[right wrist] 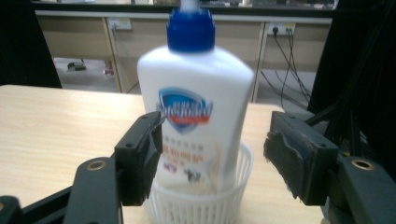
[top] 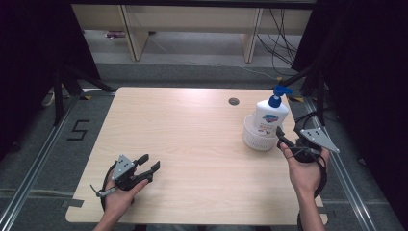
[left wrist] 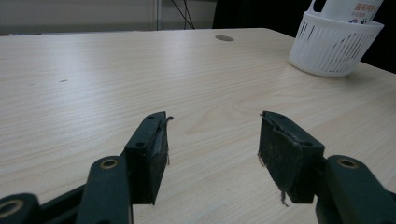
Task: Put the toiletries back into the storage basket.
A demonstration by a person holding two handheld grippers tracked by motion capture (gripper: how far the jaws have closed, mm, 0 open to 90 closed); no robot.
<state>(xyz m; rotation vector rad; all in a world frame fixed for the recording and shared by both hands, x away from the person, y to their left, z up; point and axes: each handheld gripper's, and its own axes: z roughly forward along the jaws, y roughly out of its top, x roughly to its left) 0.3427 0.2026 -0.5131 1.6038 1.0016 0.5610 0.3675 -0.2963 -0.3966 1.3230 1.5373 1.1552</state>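
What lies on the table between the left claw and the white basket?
Nothing: in the high view, only bare table separates the left claw from the white basket.

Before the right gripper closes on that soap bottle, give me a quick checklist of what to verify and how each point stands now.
1. Right gripper jaws open wide enough for the bottle: ok, they stand apart on both sides of it.
2. White plastic pump bottle with blue cap centred between the jaws: ok, roughly centred.
3. Bottle upright in the white slotted plastic basket: ok.
4. Jaws above the basket rim, so they meet the bottle alone: cannot tell; the pads sit close to rim height.
5. Left gripper out of the way: ok, open over the light wooden table at the near left.
6. Basket held down for lifting: not ok, nothing steadies it.
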